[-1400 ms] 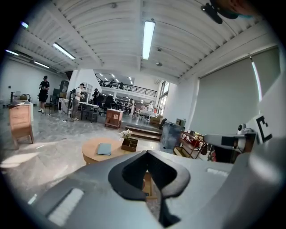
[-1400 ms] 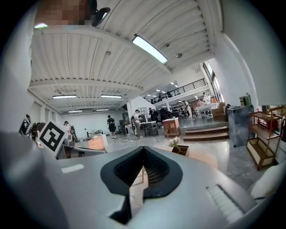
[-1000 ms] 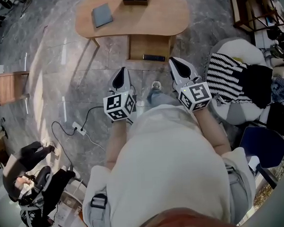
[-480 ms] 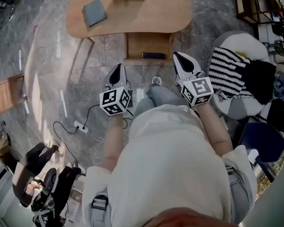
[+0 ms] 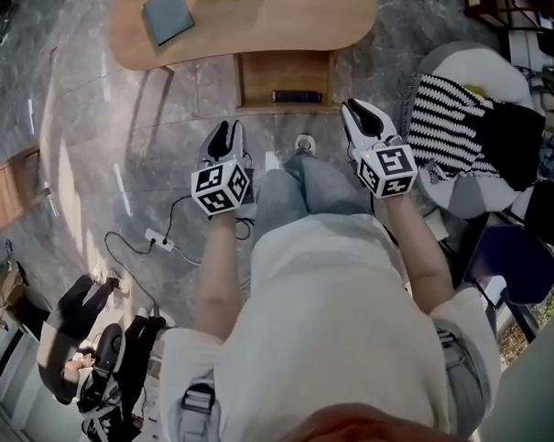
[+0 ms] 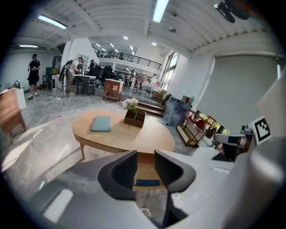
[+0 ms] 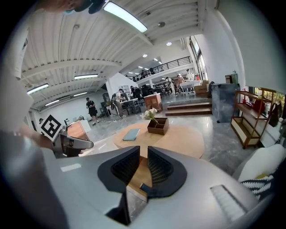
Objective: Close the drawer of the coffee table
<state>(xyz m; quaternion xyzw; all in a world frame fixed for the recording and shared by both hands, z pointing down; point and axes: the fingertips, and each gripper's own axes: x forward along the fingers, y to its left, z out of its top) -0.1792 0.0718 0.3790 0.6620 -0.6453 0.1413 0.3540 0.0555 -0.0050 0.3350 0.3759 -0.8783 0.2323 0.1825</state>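
Observation:
The wooden coffee table (image 5: 250,24) stands ahead, its drawer (image 5: 284,76) pulled out toward me with a dark blue flat item (image 5: 297,96) at its front edge. My left gripper (image 5: 226,135) hovers over the floor just left of the drawer's front. Just right of that front is my right gripper (image 5: 358,113). Neither touches the drawer. Both sets of jaws are opening, with nothing between them. In the left gripper view the drawer (image 6: 145,164) shows through the gap of the left gripper (image 6: 145,167). The right gripper (image 7: 143,166) frames the drawer (image 7: 139,175) the same way.
A blue book (image 5: 167,16) lies on the tabletop, and a wooden box with flowers (image 6: 134,117) stands there too. A white armchair with a striped cushion (image 5: 456,130) is at the right. A power strip and cable (image 5: 155,239) lie on the floor at the left. My legs (image 5: 303,182) reach toward the drawer.
Both grippers have sunk and come nearer the drawer's front. Their jaws, shut before, now stand slightly apart.

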